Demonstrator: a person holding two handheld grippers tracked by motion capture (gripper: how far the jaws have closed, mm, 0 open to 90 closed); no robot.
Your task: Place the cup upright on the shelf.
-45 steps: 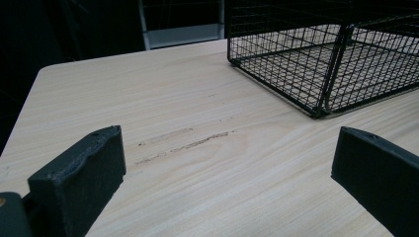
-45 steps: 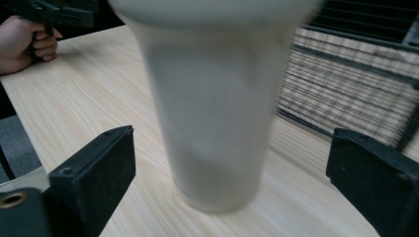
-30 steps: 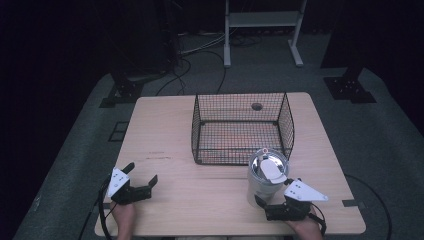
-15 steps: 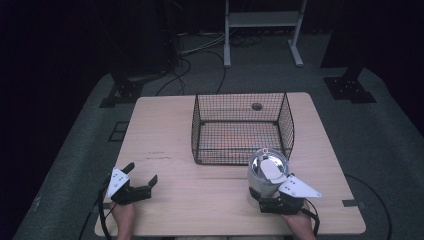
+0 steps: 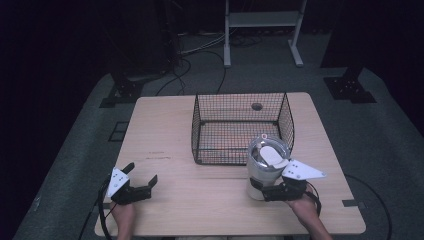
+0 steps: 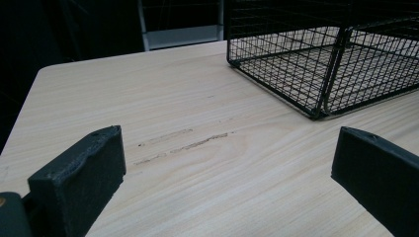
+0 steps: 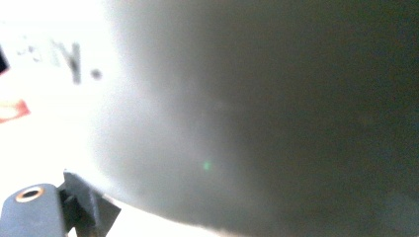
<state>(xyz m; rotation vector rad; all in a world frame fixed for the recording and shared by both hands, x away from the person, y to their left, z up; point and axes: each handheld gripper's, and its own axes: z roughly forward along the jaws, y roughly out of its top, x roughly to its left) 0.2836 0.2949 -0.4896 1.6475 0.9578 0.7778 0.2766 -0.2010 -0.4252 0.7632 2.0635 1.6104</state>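
My right gripper (image 5: 264,190) has moved in on the tumbler (image 5: 266,167) during the last second. One second ago it was beside the tumbler, a little to the right and toward me; now its jaws are at the lower part of the wall, on the side near me. In the right gripper view the tumbler (image 7: 257,118) is so close that it is only a grey blur with some dark letters at the upper left. One jaw is visible at the bottom left of this view, touching or almost touching the wall. I cannot tell whether the jaws have already closed on the tumbler or are only around it.

The tumbler stands upright on the table (image 5: 165,135), just beside the front right corner of the basket (image 5: 240,127), outside it. Its lid is on. It has not shifted from its place.

My left gripper (image 5: 141,181) rests near the front left edge of the table, well apart from everything. Its jaws are wide open with nothing between them, as the left gripper view shows: only bare wood (image 6: 197,163) and the basket (image 6: 321,59) farther off.

I judge that the approach is finished and the grasp is the step in hand. The basket is empty, so I think the tumbler goes there, and a firm hold comes first.
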